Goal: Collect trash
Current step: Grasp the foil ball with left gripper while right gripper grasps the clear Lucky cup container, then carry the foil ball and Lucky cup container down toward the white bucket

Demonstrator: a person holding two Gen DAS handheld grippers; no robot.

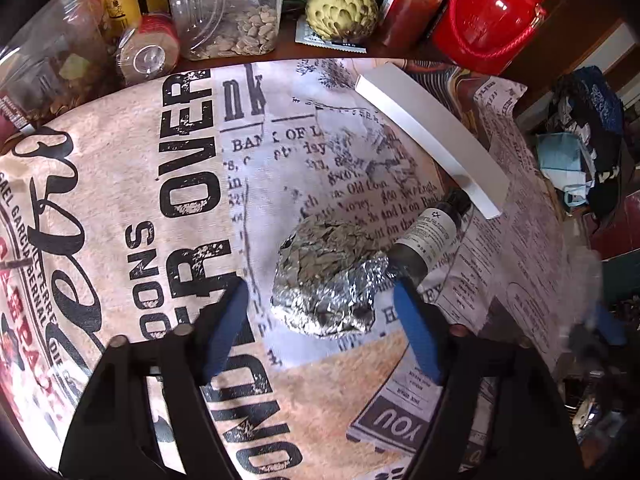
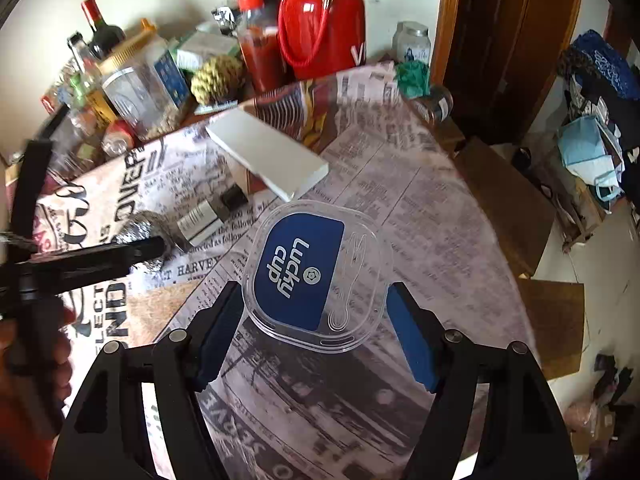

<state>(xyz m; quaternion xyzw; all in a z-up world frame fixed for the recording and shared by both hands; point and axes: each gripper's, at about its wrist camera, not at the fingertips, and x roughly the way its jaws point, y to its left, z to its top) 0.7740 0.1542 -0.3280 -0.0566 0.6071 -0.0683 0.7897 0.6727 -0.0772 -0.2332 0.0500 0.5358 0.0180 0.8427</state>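
A crumpled foil ball [image 1: 326,276] lies on the newspaper-print tablecloth [image 1: 160,208]. My left gripper [image 1: 320,292] is open with its blue pads on either side of the ball, not closed on it. A small dark bottle [image 1: 430,236] lies just right of the ball. In the right wrist view, a clear plastic lid with a blue "Lucky Cup" label [image 2: 314,274] lies flat on the cloth. My right gripper [image 2: 316,308] is open around its near edge. The foil ball [image 2: 146,232] and the bottle [image 2: 208,218] show at left there, behind my left gripper's black frame.
A flat white box [image 1: 432,136] lies beyond the bottle; it also shows in the right wrist view [image 2: 268,156]. Jars [image 1: 228,4], a red flask [image 1: 492,12], a sauce bottle [image 1: 412,4] and a scaly green fruit [image 1: 342,10] crowd the table's far edge. The table drops off at right.
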